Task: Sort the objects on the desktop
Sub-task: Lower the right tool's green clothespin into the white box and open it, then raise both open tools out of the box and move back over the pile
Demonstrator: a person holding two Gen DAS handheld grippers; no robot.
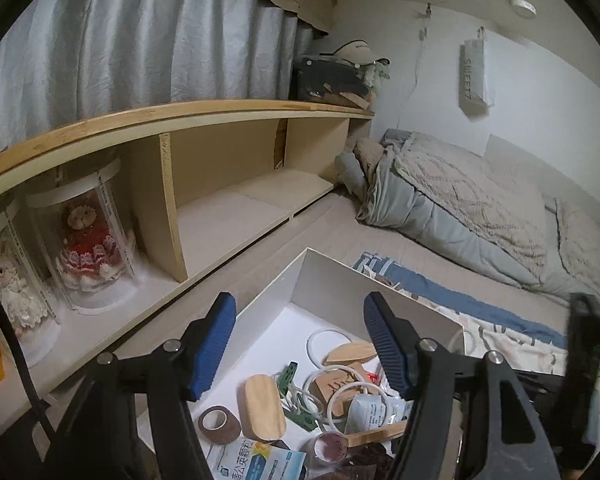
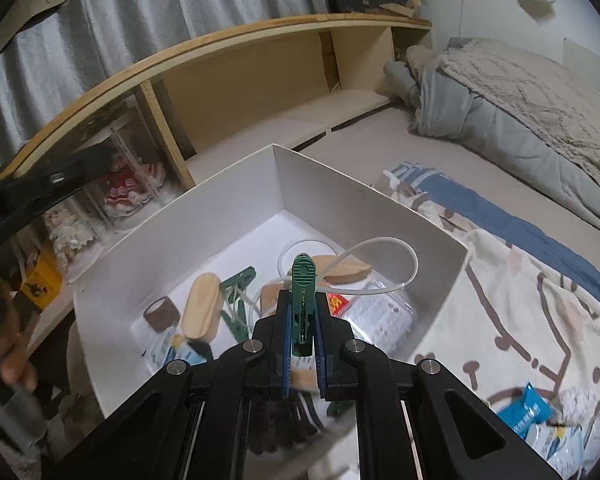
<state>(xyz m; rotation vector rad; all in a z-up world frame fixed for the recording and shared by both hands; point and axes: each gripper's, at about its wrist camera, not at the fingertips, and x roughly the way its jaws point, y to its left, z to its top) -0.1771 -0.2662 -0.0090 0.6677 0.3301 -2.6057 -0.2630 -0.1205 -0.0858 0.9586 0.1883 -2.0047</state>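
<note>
The right gripper has its blue pads pressed tight on a green clothes peg, which stands upright between them with its rounded head poking out above the white box. The left gripper hangs over the same box with its fingers well apart and nothing between them.

Inside the box, nearest the grippers, lie printed sachets and a roll of brown tape. Just beyond the tape rests an oval wooden piece, with more green pegs beside it on a tangle of white cord. A clear plastic pack sits toward the box's right wall, and a second wooden oval lies farther in, near a white ring. Something dark and bristly at the box's near edge is too blurred to name.

Right of the box spreads a patterned cloth carrying a blue packet. Left of the box, a low wooden shelf holds two dolls in clear cylinders. Beyond the box, a rumpled grey quilt lies on the bedding.
</note>
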